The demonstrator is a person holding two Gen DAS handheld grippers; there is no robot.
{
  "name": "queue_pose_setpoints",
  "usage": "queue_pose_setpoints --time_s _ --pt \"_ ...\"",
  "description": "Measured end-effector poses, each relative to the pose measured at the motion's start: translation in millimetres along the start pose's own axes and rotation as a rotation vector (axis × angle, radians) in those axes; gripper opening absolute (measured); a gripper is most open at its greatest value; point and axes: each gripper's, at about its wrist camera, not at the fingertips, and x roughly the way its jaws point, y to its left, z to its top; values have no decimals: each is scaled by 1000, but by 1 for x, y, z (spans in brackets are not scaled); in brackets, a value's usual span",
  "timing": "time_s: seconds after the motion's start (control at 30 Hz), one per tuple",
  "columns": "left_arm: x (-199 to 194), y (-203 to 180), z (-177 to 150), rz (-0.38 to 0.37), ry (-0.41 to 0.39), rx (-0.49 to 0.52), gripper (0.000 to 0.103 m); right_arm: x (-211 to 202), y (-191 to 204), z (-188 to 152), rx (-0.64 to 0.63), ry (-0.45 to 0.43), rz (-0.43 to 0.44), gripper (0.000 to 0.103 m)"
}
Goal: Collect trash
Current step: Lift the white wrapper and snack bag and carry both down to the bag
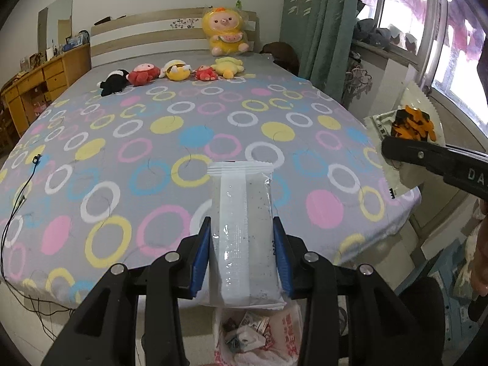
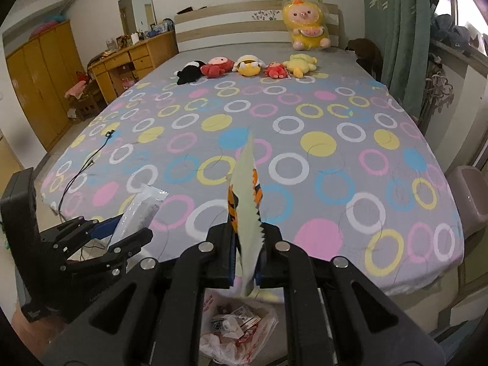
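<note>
Both grippers hang off the foot of the bed (image 1: 213,140), its grey sheet busy with coloured rings. The left gripper (image 1: 242,253) is clamped on a clear white-ended wrapper (image 1: 244,228). The right gripper (image 2: 245,253) pinches an orange-and-black snack wrapper (image 2: 247,201) edge-on. Below on the floor sits the open trash bag (image 2: 238,332), scraps inside, probably more wrappers. Up by the headboard (image 2: 231,27), a row of plush toys (image 2: 247,65). Wooden dresser (image 2: 131,64) on the left, green curtain (image 2: 399,36) on the right.
</note>
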Motion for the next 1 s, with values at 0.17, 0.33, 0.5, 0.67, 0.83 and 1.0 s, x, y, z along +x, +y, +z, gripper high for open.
queue_pose_setpoints --time_s 0.17,0.33,0.5,0.67,0.83,1.0 --pt "-12 -12 -33 -10 14 16 38 -16 7 -40 3 -8 8 9" --pt "-8 -19 -72 -32 67 -1 38 -21 10 -82 29 -11 10 9" --pt "10 -24 -109 -36 136 -20 38 -4 14 -123 34 14 -11 9" --pt "39 -29 -142 -28 216 -16 38 35 11 -165 57 96 -23 9" --pt "80 -29 -176 -3 327 -14 38 86 1 -201 121 218 33 9" --pt "114 -27 -202 3 431 -8 38 131 -5 -227 174 332 68 9"
